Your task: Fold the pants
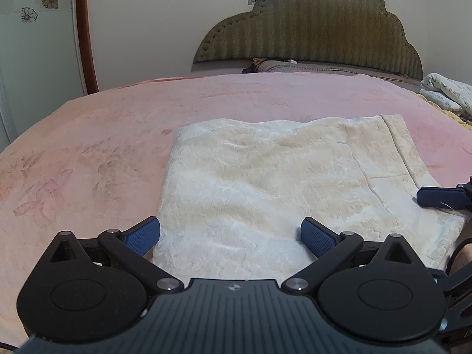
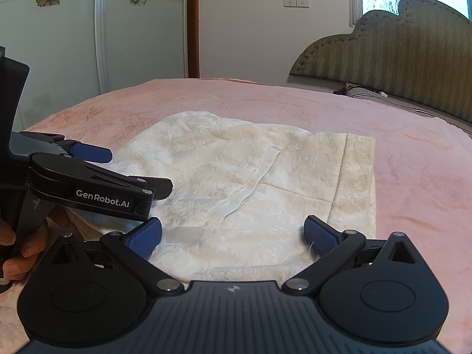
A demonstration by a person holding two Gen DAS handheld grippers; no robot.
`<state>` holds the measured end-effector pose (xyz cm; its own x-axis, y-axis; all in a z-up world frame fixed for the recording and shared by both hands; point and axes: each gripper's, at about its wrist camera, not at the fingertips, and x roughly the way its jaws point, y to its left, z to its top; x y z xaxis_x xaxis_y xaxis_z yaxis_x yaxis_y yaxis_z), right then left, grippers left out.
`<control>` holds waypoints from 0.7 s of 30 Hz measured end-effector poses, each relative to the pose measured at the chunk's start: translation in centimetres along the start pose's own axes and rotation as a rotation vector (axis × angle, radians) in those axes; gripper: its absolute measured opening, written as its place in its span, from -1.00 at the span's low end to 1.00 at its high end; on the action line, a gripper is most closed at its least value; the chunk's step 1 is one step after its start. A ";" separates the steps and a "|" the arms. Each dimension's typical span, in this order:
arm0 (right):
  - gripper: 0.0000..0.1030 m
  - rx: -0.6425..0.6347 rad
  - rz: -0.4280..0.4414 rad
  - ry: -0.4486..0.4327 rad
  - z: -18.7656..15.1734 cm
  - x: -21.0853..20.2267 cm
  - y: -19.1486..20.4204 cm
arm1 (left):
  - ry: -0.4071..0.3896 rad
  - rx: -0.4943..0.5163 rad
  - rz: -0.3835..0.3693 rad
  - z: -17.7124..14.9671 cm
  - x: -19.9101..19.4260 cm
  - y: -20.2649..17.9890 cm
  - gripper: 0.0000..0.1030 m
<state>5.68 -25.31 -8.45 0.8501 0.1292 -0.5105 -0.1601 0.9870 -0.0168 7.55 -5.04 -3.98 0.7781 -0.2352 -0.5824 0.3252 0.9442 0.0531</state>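
Note:
Cream textured pants [image 1: 265, 177] lie folded into a rough rectangle on the pink blanket [image 1: 103, 135]. My left gripper [image 1: 230, 236] is open at the near edge of the cloth, its left pad by the near left corner and nothing between the pads. At the right edge of this view, a blue pad [image 1: 439, 197] of the other gripper rests over the cloth's right side. In the right wrist view the pants [image 2: 265, 183] show a seam and a hem band on the right. My right gripper [image 2: 233, 236] is open over their near edge. The left gripper [image 2: 138, 171] is open at the left.
A person's hand [image 2: 17, 244] holds the left gripper's handle. A green padded headboard [image 1: 309, 35] and a dark pillow [image 1: 274, 66] are at the far end of the bed. White printed bedding [image 1: 445, 94] lies at the right. Wardrobe doors [image 2: 59, 44] stand beyond the left side of the bed.

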 end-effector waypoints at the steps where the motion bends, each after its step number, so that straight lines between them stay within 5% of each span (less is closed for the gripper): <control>1: 1.00 0.006 0.004 -0.003 0.0 -0.1 -0.1 | 0.013 0.001 -0.013 0.3 -0.2 0.4 1.00; 8: 1.00 0.177 0.028 -0.075 1.4 -2.8 -5.6 | 0.066 -0.124 -0.134 2.4 0.2 6.7 0.95; 12: 1.00 0.386 0.096 0.036 1.6 -1.4 -12.1 | 0.128 -0.259 -0.295 3.1 2.0 10.0 0.95; 17: 0.93 0.592 0.299 0.112 0.2 1.8 -17.4 | 0.194 -0.332 -0.477 3.5 4.3 11.5 0.96; 21: 0.91 0.631 0.476 0.123 0.2 3.6 -19.0 | 0.213 -0.355 -0.580 4.1 5.8 12.2 0.95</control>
<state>11.87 -43.58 -9.77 0.6949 0.5751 -0.4318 -0.1465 0.7011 0.6979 18.25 4.18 -3.40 0.3989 -0.7062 -0.5850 0.4322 0.7074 -0.5593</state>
